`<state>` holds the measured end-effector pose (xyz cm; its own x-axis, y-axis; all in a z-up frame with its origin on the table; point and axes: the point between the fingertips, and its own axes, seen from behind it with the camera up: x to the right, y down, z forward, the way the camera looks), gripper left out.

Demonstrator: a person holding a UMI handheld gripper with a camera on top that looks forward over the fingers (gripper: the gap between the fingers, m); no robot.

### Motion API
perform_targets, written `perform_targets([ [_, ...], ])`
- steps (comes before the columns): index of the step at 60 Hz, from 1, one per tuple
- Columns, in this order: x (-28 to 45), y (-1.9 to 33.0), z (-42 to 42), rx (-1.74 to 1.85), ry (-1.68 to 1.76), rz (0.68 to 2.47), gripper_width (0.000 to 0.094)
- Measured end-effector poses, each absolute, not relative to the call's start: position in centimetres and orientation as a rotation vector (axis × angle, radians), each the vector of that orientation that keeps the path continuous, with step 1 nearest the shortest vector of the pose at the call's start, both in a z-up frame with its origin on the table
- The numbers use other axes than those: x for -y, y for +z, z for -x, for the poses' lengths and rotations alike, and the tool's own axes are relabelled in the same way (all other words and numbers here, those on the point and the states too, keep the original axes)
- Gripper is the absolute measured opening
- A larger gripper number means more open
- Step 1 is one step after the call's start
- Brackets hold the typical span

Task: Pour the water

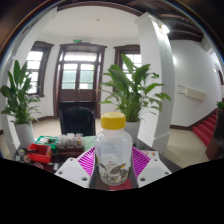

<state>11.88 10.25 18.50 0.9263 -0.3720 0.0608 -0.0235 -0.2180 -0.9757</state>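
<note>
— What do you have on your left, around nine o'clock?

— You have a tall leafy plant (18,92) there, long green blades in a pale pot whose base is hard to make out. Just below it, near eight o'clock, sits a red object (40,152); its shape is too small and cluttered for you to name. Behind that stands a dark wooden double door (78,78) with glass panes, bright with daylight.

— And straight ahead of your tool?

— Your gripper (113,166) has the bottle (113,150) between its fingers at six o'clock. It is a clear plastic bottle, rounded at the shoulder, with a smooth yellow cap. The magenta pads (88,162) sit tight against both sides of it, so your fingers are clamped on the bottle. Its bottom is cut off from you, and whatever is inside looks greyish and is hard to read. You cannot tell how full it is.

— Further right?

— A second leafy plant (132,88) rises behind the bottle, toward one o'clock, partly hidden by the cap. Beside it stands a plain white column (153,70). At three o'clock you see red carpeted stairs (207,128), only their lower steps showing.
</note>
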Motion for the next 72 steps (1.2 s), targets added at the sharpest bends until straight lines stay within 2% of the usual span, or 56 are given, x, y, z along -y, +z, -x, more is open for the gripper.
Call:
perform_targets([
  [2, -10.4, 16.4, -13.8, -0.317, -0.340, 1.775, 0.0478],
  [12, -10.1, 11.7, -16.9, -0.448, -0.247, 1.768, 0.0476],
  [22, -11.3, 7.8, -16.5, -0.385, -0.201, 1.791, 0.0477],
  [24, -11.4, 7.0, -16.3, -0.362, -0.196, 1.804, 0.0504],
  [35, -11.3, 7.0, -16.1, -0.304, -0.233, 1.794, 0.0491],
  [38, -11.3, 7.1, -16.1, -0.311, -0.227, 1.792, 0.0512],
  [45, -11.1, 7.1, -16.1, -0.311, -0.221, 1.795, 0.0593],
  [48, -10.6, 6.5, -15.9, -0.301, -0.225, 1.830, 0.0689],
  [49, -10.4, 6.2, -15.9, -0.296, -0.225, 1.840, 0.0752],
  [52, -9.7, 6.0, -15.5, -0.276, -0.218, 1.860, 0.0772],
  [62, -4.7, 6.4, -12.3, -0.269, -0.135, 1.869, 0.0779],
  [72, 2.8, 9.5, -8.8, -0.279, -0.105, 1.882, 0.0774],
])
